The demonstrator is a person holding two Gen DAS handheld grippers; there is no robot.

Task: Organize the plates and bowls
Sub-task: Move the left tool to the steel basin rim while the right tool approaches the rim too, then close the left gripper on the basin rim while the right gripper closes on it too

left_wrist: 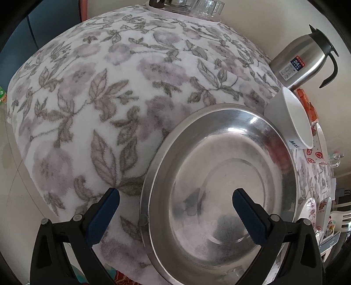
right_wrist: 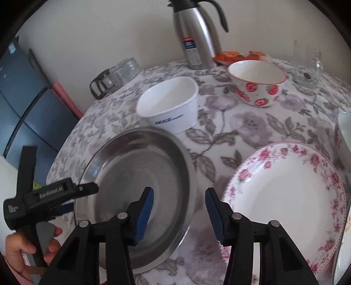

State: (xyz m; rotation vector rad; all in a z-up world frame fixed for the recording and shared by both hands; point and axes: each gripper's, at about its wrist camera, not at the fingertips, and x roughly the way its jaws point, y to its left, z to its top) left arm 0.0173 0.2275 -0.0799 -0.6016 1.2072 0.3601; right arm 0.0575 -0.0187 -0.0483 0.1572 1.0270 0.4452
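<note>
A steel plate [left_wrist: 219, 184] lies on the flowered tablecloth; it also shows in the right wrist view [right_wrist: 140, 175]. My left gripper [left_wrist: 175, 200] is open, its fingers straddling the plate's left rim; it shows at the left of the right wrist view [right_wrist: 87, 189]. My right gripper [right_wrist: 178, 197] is open and empty, straddling the plate's right rim. A white plate with pink roses [right_wrist: 287, 195] lies to the right. A white bowl with blue lettering [right_wrist: 170, 105] [left_wrist: 294, 116] and a strawberry bowl [right_wrist: 257, 82] stand behind.
A steel thermos jug [right_wrist: 197, 32] [left_wrist: 305, 63] stands at the back by the wall, orange packets [right_wrist: 232, 56] beside it. Glass cups [right_wrist: 118, 72] [left_wrist: 193, 7] sit at the back left, a glass mug [right_wrist: 307, 65] at the back right. Another dish edge [right_wrist: 344, 131] shows far right.
</note>
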